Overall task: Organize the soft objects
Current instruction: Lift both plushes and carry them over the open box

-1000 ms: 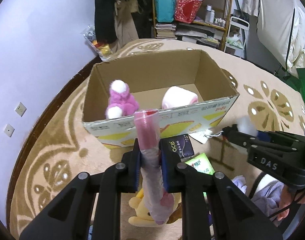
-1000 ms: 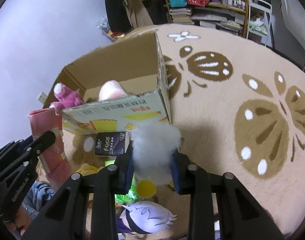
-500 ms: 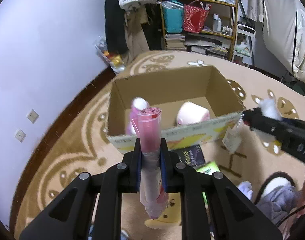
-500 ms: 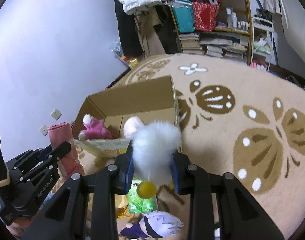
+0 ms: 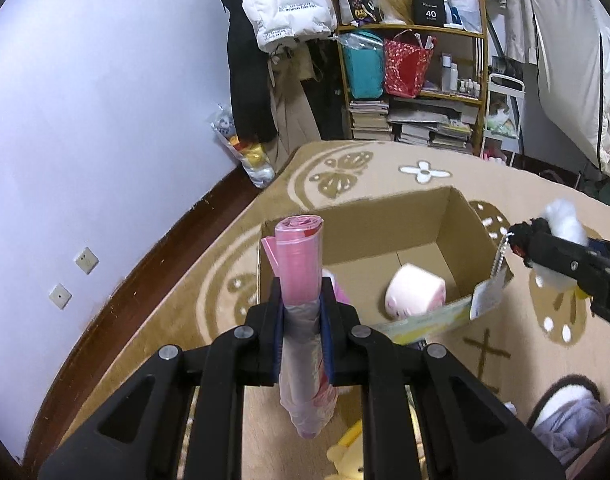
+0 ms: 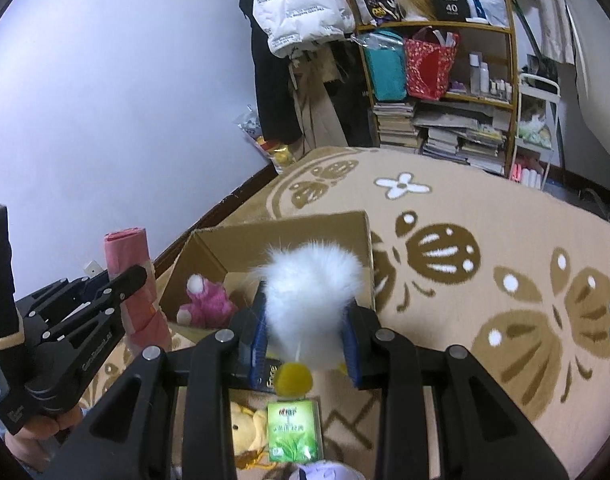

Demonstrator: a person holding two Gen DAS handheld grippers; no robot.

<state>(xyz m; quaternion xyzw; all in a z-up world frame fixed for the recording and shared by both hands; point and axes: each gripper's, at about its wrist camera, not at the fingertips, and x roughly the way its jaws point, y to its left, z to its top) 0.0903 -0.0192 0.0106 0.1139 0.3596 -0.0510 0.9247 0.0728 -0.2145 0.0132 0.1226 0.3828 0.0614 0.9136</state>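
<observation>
— Soft objects, where do they sit, starting with the biggest thing?
— On the beige patterned rug [image 5: 445, 184] stands an open brown cardboard box [image 5: 385, 216]. Inside it lie a magenta plush toy with white pompoms [image 6: 205, 304] and a pale pink rounded plush [image 5: 415, 294].
— And the two tools?
— The left gripper [image 5: 305, 316] has its fingers pinching a rolled pink plastic bag [image 5: 301, 268], held upright in front of the box's near left corner. The right gripper [image 6: 307, 330] has its fingers clamped on a fluffy white plush with a yellow pompom [image 6: 311, 292], near the box's right side.
— Anything on the rug?
— A yellow bear plush [image 6: 245, 428] and a green tissue packet [image 6: 293, 432], side by side.
</observation>
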